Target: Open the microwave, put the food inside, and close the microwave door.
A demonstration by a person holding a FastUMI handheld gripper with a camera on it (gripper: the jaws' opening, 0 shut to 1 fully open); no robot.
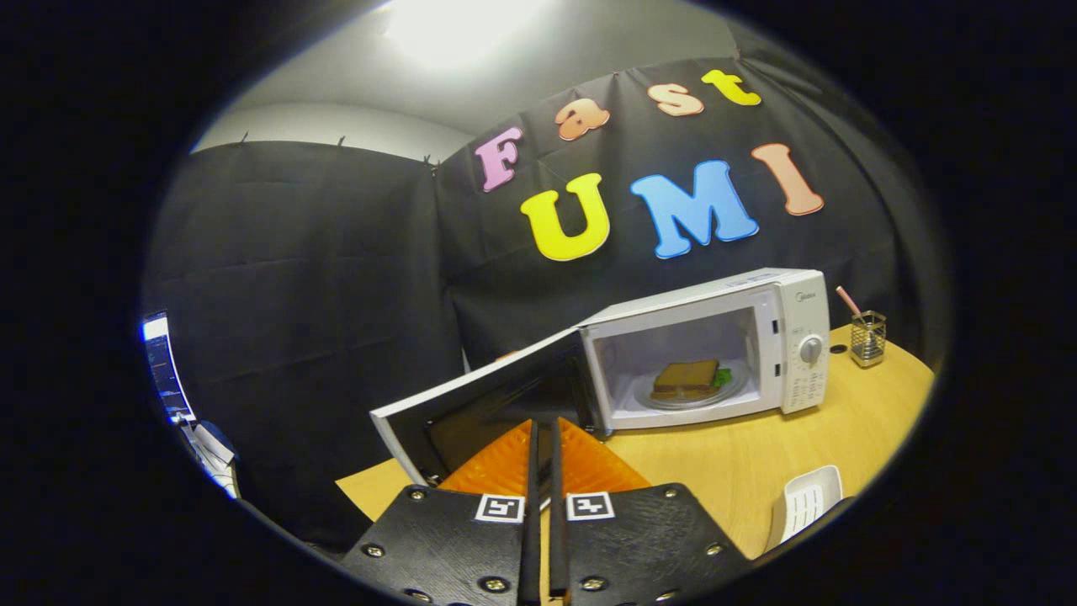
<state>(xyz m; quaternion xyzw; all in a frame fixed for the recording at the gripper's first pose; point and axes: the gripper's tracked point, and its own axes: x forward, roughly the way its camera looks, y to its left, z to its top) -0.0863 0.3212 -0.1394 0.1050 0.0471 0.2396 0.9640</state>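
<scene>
Microwave (715, 349): white, right of centre in the frame, standing on the wooden table (757, 471). Cavity open and lit.

Door (484, 404): swung out wide toward centre-left of the frame, its inner face turned my way. Its free edge lies just left of my fingertips; I cannot tell whether I touch it.

Food (686, 379): a sandwich with a bit of green at one side, resting on the glass plate (692, 392) inside the cavity. Loading, by my judgement, is done.

Gripper (544, 438), mine: lower centre of the frame. My two fingers lie nearly together, a thin gap between them, nothing held.

Other items: wire cup (867, 337) with a pink stick in it, on the table right of the microwave; small white tray (806, 503) at lower right.

Step in hand, as I judge it: closing the door, the last part of the task.

Next move calls for: getting my fingers behind the door's outer face near its free edge, then pushing it along its arc toward the cavity until it latches, without shoving the microwave along the table.
</scene>
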